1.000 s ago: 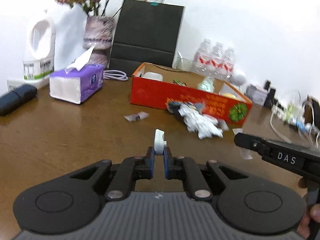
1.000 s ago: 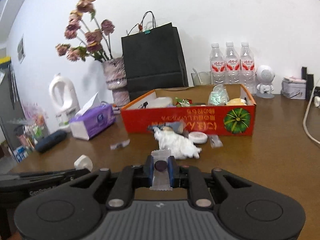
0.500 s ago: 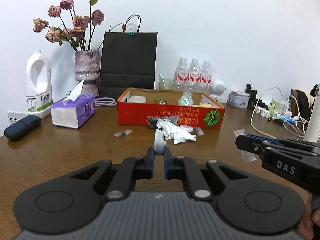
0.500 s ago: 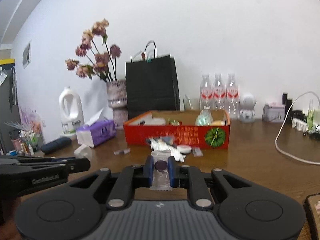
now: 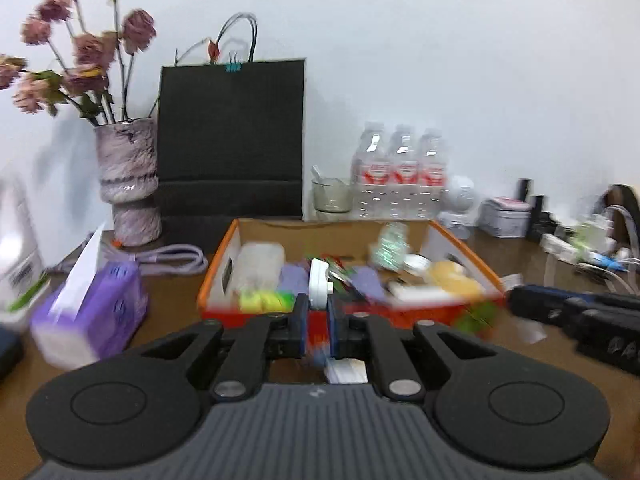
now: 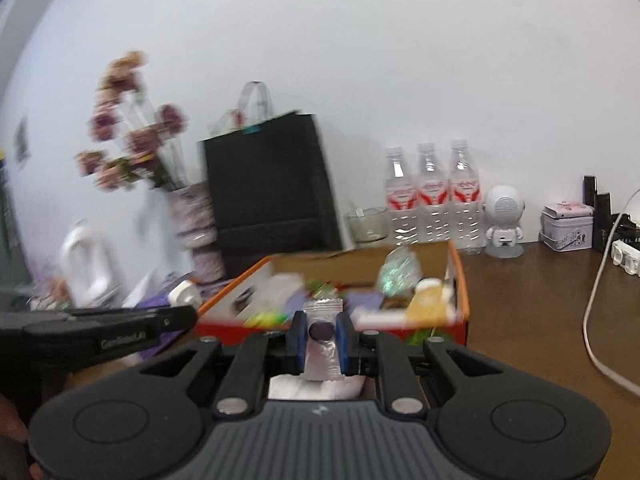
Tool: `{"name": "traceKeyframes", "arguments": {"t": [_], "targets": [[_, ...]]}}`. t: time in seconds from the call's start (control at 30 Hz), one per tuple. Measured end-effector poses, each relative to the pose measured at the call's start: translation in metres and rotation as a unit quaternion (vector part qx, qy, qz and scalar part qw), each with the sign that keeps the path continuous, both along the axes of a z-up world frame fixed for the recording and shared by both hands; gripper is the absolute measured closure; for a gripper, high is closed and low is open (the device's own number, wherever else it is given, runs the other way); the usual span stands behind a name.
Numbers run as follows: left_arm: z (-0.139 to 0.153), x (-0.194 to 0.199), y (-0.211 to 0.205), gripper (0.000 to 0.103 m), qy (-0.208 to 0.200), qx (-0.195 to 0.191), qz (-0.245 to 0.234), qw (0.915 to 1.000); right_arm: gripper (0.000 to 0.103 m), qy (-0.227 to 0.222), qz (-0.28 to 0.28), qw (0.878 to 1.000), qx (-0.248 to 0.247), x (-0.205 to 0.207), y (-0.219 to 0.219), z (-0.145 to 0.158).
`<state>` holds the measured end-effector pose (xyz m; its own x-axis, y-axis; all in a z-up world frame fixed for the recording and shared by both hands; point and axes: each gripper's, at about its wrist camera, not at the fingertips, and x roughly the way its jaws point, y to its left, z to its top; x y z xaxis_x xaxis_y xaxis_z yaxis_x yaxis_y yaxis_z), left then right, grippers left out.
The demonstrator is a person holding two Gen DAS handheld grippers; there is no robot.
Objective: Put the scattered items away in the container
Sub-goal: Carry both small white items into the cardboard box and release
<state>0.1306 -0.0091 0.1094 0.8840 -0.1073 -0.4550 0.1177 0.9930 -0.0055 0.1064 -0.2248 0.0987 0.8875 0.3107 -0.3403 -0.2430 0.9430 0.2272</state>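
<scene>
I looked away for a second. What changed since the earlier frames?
Both grippers moved forward to the red box, which now looms close. The left gripper still clamps the white cap; the right gripper still clamps the clear packet. Nothing was let go.

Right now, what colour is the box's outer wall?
Red with an orange rim, on the box; the right wrist view shows it best.

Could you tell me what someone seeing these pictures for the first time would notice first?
Most striking is the orange-red cardboard box in the middle of the brown wooden table, full of small items. Just before it, the left gripper pinches a small white plastic disc on edge, and the right gripper clamps a clear wrapped sweet with a dark centre. Behind stand a tall black paper bag and a vase of faded pink roses.
</scene>
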Motion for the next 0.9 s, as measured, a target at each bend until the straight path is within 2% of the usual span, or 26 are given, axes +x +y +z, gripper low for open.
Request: {"name": "traceKeyframes", "arguments": {"t": [0.1,0.17,0.3,0.37,0.43,0.47,0.57,0.67,0.73,0.83,0.9], "targets": [[0.000,0.076,0.007,0.093,0.069,0.016,0.003,0.9975,0.089,0.056,-0.009,0.998,-0.027,0.077,0.001,0.012],[-0.008,0.117,0.007,0.093,0.120,0.034,-0.029,0.9917,0.089,0.097,0.007,0.995,-0.027,0.127,0.000,0.009],[-0.033,0.165,0.011,0.093,0.176,0.032,-0.023,0.9836,0.089,0.167,-0.017,0.982,-0.091,0.199,0.008,-0.010],[-0.042,0.178,0.011,0.090,0.188,0.040,-0.024,0.9811,0.089,0.212,-0.019,0.973,-0.084,0.226,0.008,-0.023],[-0.050,0.186,0.011,0.072,0.187,0.058,-0.011,0.9805,0.087,0.225,-0.024,0.970,-0.091,0.239,0.009,-0.036],[-0.053,0.190,0.012,0.037,0.192,0.068,0.003,0.9790,0.086,0.228,-0.033,0.968,-0.102,0.243,0.010,-0.043],[-0.058,0.195,0.013,0.029,0.197,0.074,0.007,0.9776,0.083,0.234,-0.036,0.966,-0.105,0.252,0.009,-0.059],[-0.066,0.196,-0.001,0.021,0.205,0.116,0.001,0.9718,0.071,0.231,-0.031,0.965,-0.116,0.254,0.014,-0.057],[-0.068,0.197,-0.006,0.020,0.216,0.131,0.012,0.9675,0.069,0.234,-0.020,0.962,-0.140,0.257,0.019,-0.058],[-0.064,0.200,-0.004,0.017,0.238,0.119,0.005,0.9641,0.063,0.235,-0.003,0.961,-0.149,0.259,0.021,-0.056],[-0.056,0.199,-0.001,0.016,0.241,0.106,0.005,0.9646,0.060,0.238,0.009,0.960,-0.145,0.259,0.019,-0.051]]}}
